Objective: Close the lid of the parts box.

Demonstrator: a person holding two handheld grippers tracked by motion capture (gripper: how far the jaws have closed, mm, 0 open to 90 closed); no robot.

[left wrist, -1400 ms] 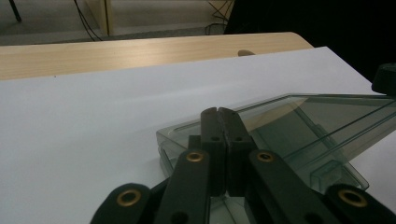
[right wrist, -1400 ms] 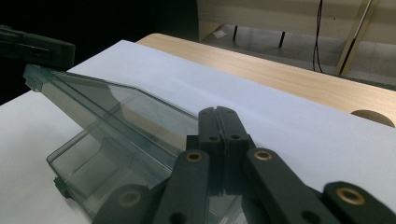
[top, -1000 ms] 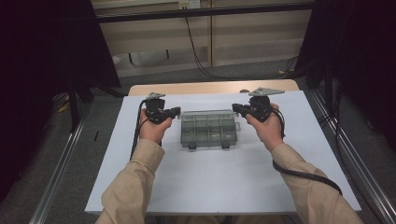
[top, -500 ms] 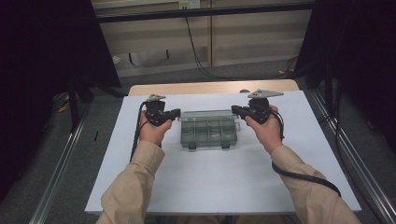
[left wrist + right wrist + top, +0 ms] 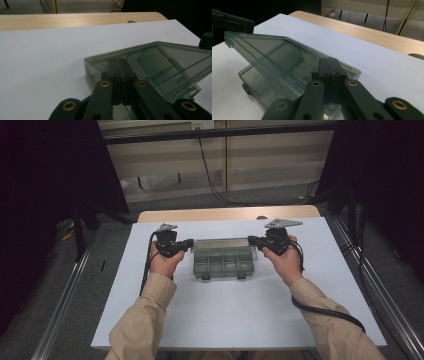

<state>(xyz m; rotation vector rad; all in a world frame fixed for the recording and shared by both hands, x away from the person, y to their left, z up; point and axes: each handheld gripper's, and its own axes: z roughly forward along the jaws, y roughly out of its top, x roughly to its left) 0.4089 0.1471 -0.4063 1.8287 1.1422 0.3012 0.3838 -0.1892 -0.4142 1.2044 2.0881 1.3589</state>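
Clear compartment box (image 5: pixel 223 259) sits mid-sheet on the white sheet (image 5: pixel 240 320) covering the counter (image 5: pixel 225 213), latches toward the person. In both gripper views its lid looks raised at an angle off the base, hinged at the far edge.

Left gripper (image 5: pixel 189 243) sits at the box's left end, right gripper (image 5: pixel 250 240) at its right end, each tip at the upper far corner. Both have their jaws pressed together with nothing pinched between them; in the left gripper view (image 5: pixel 119 65) and right gripper view (image 5: pixel 329 65) the closed tips lie against the lid's corner. Whether they prop the lid or just rest on it can't be told.

Change over the last second: essentially none. Hands, box and lid sit the same as in the two previous high-view frames.

Read: a pause with the lid partly up. Next move likely either swings the lid fully back or lowers it shut. Risk: closed tips give only a push contact, so the lid could slip off and drop.
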